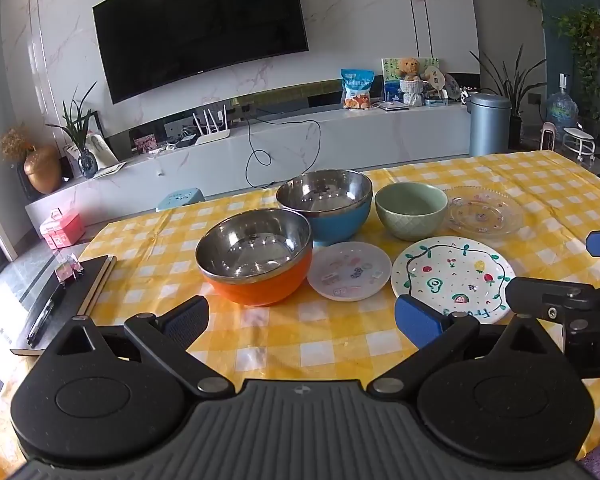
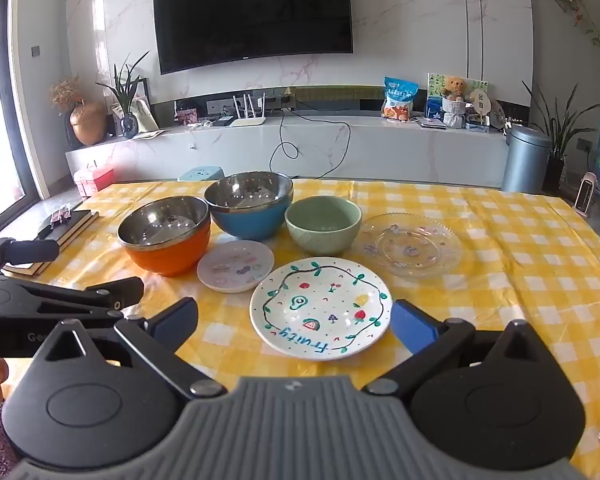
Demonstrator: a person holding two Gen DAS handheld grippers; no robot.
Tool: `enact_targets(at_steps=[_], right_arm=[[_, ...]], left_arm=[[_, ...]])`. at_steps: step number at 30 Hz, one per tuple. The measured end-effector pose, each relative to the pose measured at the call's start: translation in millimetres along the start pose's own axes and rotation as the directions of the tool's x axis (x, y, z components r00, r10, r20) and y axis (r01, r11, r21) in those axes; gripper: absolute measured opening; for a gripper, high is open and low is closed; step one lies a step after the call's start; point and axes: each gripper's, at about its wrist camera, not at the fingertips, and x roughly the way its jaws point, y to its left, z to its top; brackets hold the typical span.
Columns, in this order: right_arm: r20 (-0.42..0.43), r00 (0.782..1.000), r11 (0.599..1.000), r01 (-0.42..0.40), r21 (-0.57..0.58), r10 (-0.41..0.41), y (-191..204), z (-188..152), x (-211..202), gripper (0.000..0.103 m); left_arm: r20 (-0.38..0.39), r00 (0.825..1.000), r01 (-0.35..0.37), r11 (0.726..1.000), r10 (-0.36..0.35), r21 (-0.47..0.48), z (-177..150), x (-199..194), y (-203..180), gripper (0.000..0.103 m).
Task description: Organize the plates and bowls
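Observation:
On the yellow checked tablecloth stand an orange steel-lined bowl, a blue steel-lined bowl and a green bowl. Beside them lie a small pale plate, a white fruit-painted plate and a clear glass plate. My left gripper is open, short of the orange bowl, holding nothing. My right gripper is open, with the fruit plate's near edge between its blue fingertips, untouched.
A dark book lies at the table's left edge. The right gripper shows at the right of the left wrist view, the left gripper at the left of the right wrist view. Behind the table runs a low white TV cabinet.

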Motion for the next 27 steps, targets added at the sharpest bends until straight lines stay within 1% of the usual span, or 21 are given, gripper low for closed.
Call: enact_targets(at_steps=[9,10,15,18,27], right_arm=[[-0.004,1.0,1.0,0.001,-0.001,-0.001,0.5,0.2,1.0,0.1],[-0.005,1.0,1.0,0.0,0.0,0.0,0.4,0.5,0.3,0.1],[-0.009,1.0,1.0,0.0,0.0,0.0,-0.6,1.8,-1.5,0.1],[-0.012,1.0,1.0,-0.004,-0.002,0.004,1.6,0.4,2.2,0.1],[-0.019,1.0,1.0,-0.003,-0.001,0.003,1.6,-0.6,3.5,0.1]], left_arm=[[-0.002,1.0,0.003,1.0,-0.003,-0.001,0.6,2.0,2.6,0.103],[-0.004,1.0,-0.004,1.0,0.004,0.001,-4.6,0.2,-1.0,0.103],[-0.006,1.0,-0.002,1.0,0.002,0.006,-7.4,0.3,-2.5,0.103],[-0.006,1.0,0.0,1.0,0.0,0.011,-6.1,3.8,-6.6,0.103],[-0.017,1.0,0.005,1.0,-0.005,0.006,-3.4,3.0,-3.3,0.103]])
